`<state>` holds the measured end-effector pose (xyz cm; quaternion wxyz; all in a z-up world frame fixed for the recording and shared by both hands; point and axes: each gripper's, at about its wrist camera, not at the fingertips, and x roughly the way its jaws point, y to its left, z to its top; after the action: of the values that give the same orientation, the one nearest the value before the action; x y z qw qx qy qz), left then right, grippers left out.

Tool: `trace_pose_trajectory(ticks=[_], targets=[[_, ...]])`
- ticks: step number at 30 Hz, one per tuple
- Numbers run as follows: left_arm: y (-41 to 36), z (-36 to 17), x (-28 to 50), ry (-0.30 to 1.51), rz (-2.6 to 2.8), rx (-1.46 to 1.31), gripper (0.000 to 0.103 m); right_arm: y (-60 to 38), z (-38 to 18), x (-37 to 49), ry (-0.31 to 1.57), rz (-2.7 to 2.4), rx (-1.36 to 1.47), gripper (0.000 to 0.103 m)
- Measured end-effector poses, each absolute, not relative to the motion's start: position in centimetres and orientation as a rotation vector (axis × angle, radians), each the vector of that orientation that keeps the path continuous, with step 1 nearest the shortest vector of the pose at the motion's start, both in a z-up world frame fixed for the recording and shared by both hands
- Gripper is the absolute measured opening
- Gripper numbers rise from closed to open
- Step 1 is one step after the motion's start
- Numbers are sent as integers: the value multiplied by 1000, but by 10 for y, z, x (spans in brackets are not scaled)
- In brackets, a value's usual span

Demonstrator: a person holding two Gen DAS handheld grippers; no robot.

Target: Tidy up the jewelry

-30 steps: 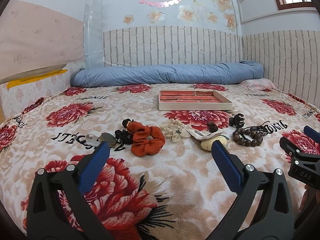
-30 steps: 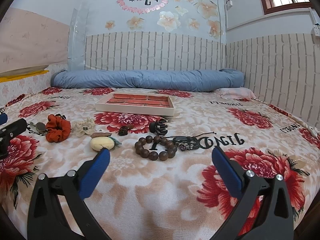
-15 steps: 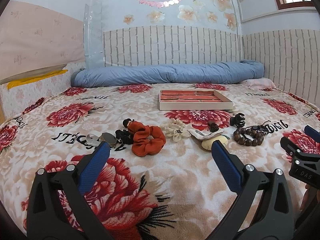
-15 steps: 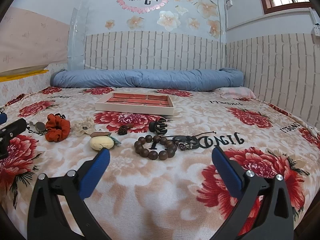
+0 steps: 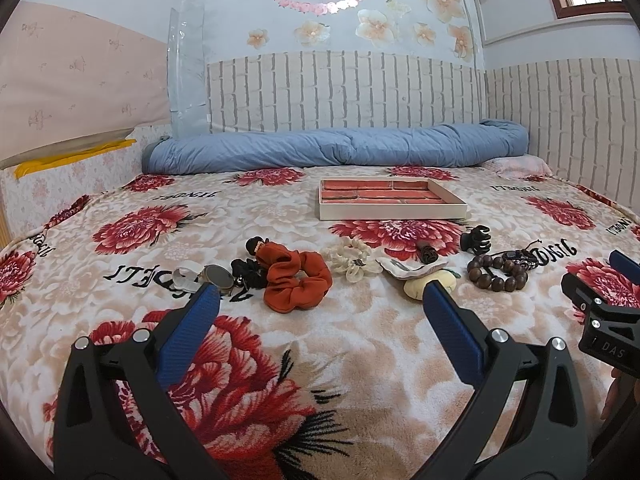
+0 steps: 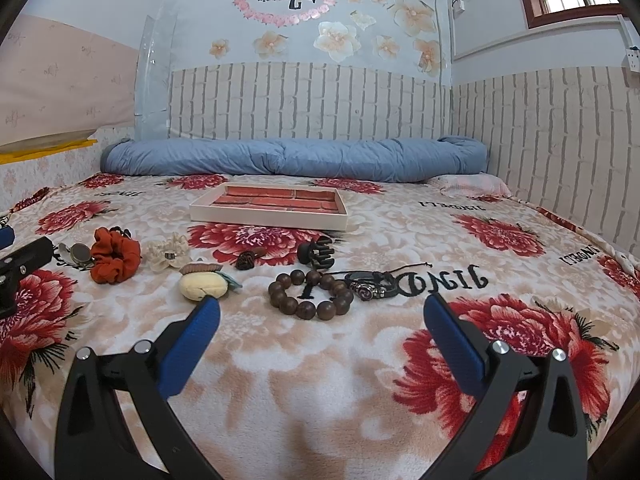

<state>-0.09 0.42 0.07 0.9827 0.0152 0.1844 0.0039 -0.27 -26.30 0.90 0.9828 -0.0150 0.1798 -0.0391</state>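
Nothing is shifting: both grippers, left [image 5: 318,306] and right [image 6: 320,318], are still hovering agape, tray [image 6: 268,218] sitting unfilled mid-bed.

**Legible markings**

Blanket [image 5: 360,340]: black woven lettering, repeated across the pattern, partly mirrored or inverted; reads roughly "JINGELI", uncertain. Right claw [image 5: 604,280], black body in left wrist view: white "DAS". Nothing else readable.
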Motion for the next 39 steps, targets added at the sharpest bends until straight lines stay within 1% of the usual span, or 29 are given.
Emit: trace_pose_trajectory(ticks=[39], targets=[[6, -9, 6, 392, 18, 51, 98, -262, -1, 3, 394, -79, -40, 99]])
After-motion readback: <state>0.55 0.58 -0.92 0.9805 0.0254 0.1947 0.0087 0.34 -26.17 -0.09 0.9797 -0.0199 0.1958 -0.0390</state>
